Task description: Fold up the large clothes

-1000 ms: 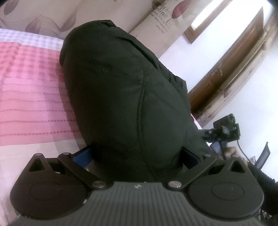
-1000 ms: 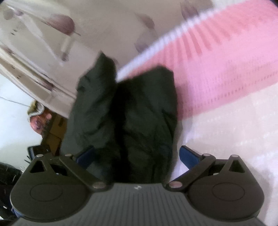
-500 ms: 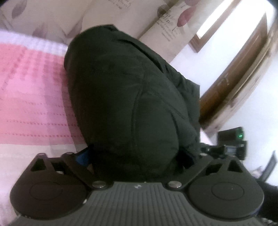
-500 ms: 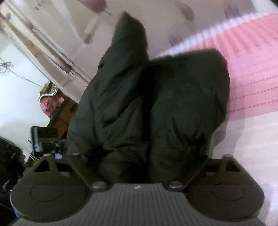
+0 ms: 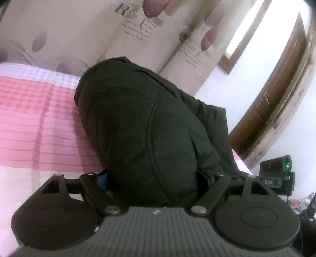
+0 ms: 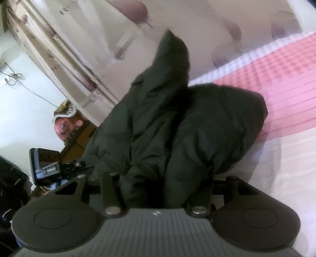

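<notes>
Both hand-held grippers have just been closing on the dark padded jacket (image 5: 150, 138), and that is the main change here. In the left wrist view the left hand-held gripper (image 5: 156, 178) now has a thick fold of the jacket between its jaws; the blue pads (image 5: 101, 179) at the lower left of the garment sit against the fabric, so it looks gripped, though the jaws stand fairly wide because the bundle is bulky. In the right wrist view the right hand-held gripper (image 6: 162, 183) has come in further, its linkage arms nearly upright, and bunched fabric of the jacket (image 6: 177, 128) fills the space between the jaws; the pads themselves are hidden by cloth. Compared with a second ago, the jacket fills more of each frame and one part now rises toward the upper middle of the right view, against the patterned wall (image 6: 177, 15). The rest of the jacket lies on the pink-and-white bedspread (image 5: 29, 118), at the centre of both frames. I judge that the near edge has been taken up at two points, ready to be carried over for a fold.
</notes>
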`<state>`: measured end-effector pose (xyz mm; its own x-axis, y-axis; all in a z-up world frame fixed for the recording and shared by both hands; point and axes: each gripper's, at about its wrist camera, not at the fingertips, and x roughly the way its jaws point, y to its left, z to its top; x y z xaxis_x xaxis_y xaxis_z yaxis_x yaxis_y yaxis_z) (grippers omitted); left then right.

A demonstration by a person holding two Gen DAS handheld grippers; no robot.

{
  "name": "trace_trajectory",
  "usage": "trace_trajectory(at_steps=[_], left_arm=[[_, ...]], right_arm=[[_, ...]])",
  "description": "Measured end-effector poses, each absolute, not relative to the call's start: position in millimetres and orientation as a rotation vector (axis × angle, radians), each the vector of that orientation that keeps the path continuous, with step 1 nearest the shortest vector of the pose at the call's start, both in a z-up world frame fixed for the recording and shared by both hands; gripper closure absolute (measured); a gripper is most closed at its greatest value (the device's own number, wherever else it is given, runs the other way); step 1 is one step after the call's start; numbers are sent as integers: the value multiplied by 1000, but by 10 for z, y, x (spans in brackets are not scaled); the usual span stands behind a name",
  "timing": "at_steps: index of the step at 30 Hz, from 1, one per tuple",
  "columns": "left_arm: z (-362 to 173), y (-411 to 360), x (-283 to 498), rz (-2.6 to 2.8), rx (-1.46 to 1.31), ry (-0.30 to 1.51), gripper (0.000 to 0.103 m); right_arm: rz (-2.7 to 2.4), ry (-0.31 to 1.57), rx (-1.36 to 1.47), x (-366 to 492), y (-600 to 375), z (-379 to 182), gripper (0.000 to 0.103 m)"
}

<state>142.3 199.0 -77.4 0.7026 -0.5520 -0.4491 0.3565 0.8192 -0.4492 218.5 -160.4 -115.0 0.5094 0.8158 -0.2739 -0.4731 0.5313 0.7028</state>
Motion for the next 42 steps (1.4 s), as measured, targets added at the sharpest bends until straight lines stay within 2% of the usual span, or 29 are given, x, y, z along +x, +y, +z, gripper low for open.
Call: trace_trajectory(at_steps=[12,14,17,19,22,26,32,39,42], left_arm=[[-824,2369,955,-450,-304,586,22],[-889,2375,909,-423,-277,584,18],[-924,2339,816,-354,-216,555,8],[-891,2281,724,-285,-154,511,0],[-792,2158,566,-155,-60,435,0],[-694,2002,458,-21,25,400,0],[-545,1791,348,83,123,347,0],[-292,1510,102,179,178,243,0],[-173,1401,-48,215,166,173,0]], right_arm=[[887,647,585,1916,-1199,-1088,56],[878,655,574,1888,-1148,-1129,56],[856,662,558,1865,-1129,-1194,49],[845,674,579,1876,-1122,-1229,37],[818,674,563,1839,-1082,-1237,27],[755,623,523,1693,-1088,-1152,25],[602,427,354,1143,-1070,-851,25],[558,295,283,612,-1029,-611,16],[572,251,277,471,-1063,-525,15]])
